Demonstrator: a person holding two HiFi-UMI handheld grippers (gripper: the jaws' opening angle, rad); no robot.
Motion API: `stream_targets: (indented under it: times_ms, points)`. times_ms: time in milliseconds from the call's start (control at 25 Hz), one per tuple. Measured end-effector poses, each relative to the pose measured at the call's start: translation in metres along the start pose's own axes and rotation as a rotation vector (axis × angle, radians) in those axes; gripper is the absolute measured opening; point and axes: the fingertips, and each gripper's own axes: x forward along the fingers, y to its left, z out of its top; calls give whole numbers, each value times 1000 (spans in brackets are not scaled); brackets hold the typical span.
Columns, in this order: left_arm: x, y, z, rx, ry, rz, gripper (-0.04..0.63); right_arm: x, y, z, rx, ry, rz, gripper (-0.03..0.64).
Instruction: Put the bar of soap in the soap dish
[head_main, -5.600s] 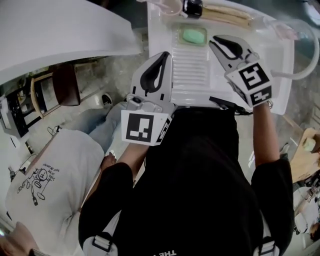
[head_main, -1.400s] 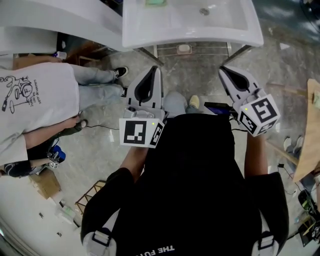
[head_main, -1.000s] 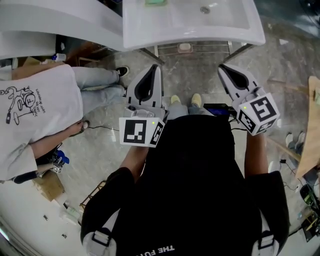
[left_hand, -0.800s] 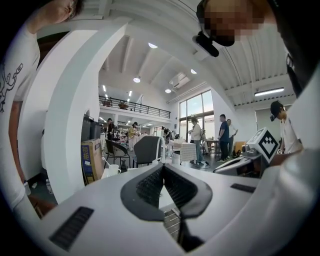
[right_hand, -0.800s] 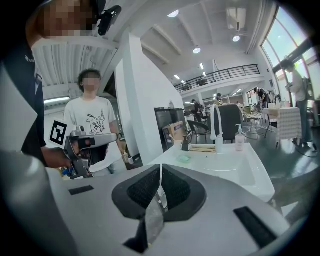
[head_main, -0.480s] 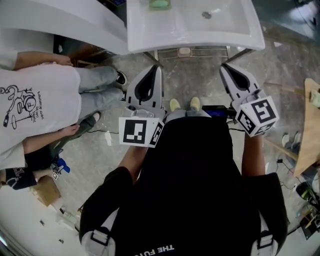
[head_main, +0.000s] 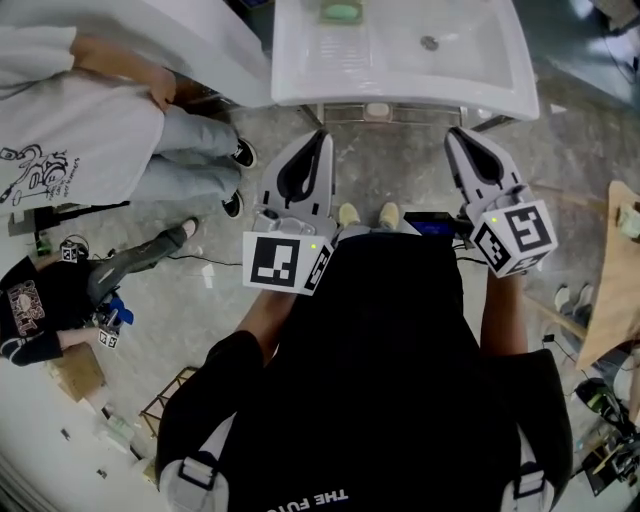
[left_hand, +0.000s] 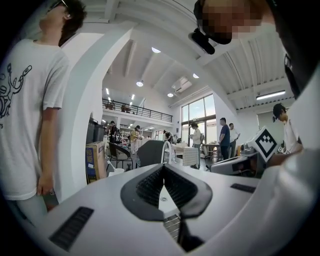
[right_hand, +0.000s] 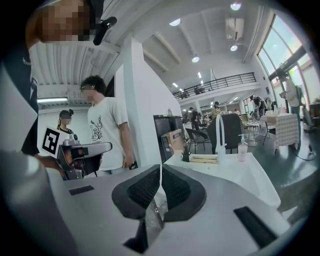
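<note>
My left hand-held gripper (head_main: 321, 136) and right hand-held gripper (head_main: 453, 133) both have their jaws pressed together on nothing. The green bar of soap (head_main: 341, 12) lies well ahead of the left one, apparently in the soap dish (head_main: 341, 23) on the sink (head_main: 480, 80). I judge the task done.

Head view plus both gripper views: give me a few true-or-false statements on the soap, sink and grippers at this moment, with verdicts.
1. The pale green bar of soap lies at the back of the white sink. True.
2. The right gripper holds the soap. False: its jaws are together on nothing.
3. The left gripper has its jaws wide apart. False: they are together, with nothing between.
4. Both grippers stop short of the sink and touch nothing. True.
</note>
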Motion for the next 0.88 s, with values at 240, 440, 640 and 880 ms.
stream_targets:
  times_ms: [240,440,640,880]
  points:
    - [-1,0,3,7,-4,-3,3,3,2,1,2,-6,6,25]
    - [4,-2,3,15,-8,-12,3,6,3,-1,6,-6,15,25]
    - [6,-2,6,17,-11,-11,3,9,2,2,2,-7,26,25]
    - [3,1,7,19,-12,3,4,11,2,5,-3,-14,29,25]
